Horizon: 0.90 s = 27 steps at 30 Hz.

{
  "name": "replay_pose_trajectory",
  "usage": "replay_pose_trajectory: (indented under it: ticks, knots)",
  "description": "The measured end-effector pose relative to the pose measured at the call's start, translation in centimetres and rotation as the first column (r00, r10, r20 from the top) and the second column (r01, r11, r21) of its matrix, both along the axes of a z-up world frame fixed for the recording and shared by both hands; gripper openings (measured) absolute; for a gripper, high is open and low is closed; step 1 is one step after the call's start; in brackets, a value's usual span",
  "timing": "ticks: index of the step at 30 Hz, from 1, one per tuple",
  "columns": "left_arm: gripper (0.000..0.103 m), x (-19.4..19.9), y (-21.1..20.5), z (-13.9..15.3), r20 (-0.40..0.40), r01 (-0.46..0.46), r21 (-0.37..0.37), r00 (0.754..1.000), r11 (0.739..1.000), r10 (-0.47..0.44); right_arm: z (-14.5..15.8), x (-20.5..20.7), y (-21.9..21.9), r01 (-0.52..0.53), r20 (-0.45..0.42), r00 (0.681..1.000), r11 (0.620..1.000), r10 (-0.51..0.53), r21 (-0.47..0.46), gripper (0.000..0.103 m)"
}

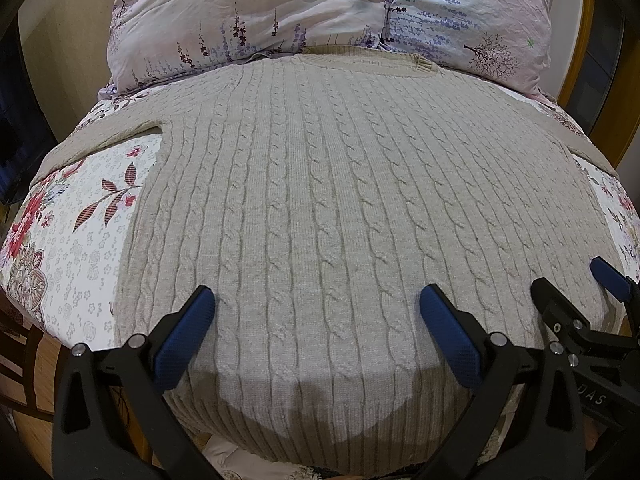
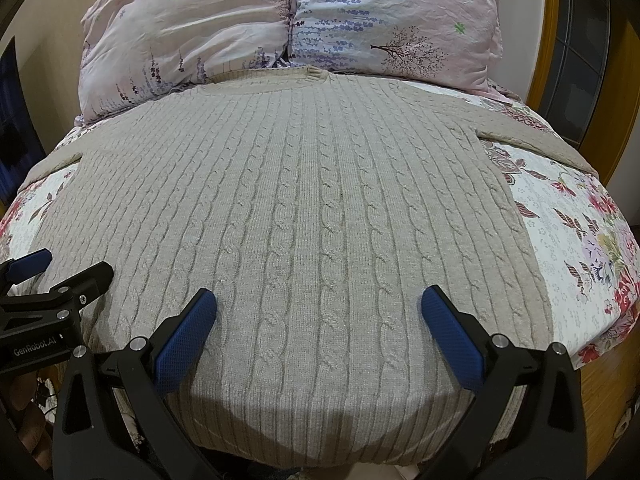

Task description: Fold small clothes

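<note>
Nearest us, our left gripper (image 1: 316, 300) hangs just above the hem end of the sweater (image 1: 332, 184), its blue pads (image 1: 186, 336) spread wide and holding nothing. Our right gripper (image 2: 318, 300) hovers beside it over the same hem, equally wide and empty. We see the sweater, a beige cable knit, lying flat on the flowered bedspread (image 2: 580, 248), sleeves stretched out to both sides. Beyond the sweater's collar sit two pale pillows (image 1: 256, 20), touching its far edge.
</note>
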<state>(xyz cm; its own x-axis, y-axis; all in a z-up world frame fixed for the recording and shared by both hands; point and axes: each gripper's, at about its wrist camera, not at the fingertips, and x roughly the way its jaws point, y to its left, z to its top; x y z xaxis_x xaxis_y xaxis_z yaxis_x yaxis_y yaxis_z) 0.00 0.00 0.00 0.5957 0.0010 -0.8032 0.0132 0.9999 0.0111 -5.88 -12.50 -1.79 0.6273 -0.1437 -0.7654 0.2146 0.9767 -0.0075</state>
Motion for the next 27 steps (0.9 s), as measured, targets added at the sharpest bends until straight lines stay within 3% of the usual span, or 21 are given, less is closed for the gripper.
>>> replay_pose_trajectory:
  ticks: [27]
  knots:
    - [0.101, -0.05, -0.02, -0.03, -0.008, 0.000, 0.000, 1.000, 1.000, 0.000, 0.09, 0.31, -0.06, -0.027, -0.007, 1.000, 1.000, 0.027, 0.002, 0.102]
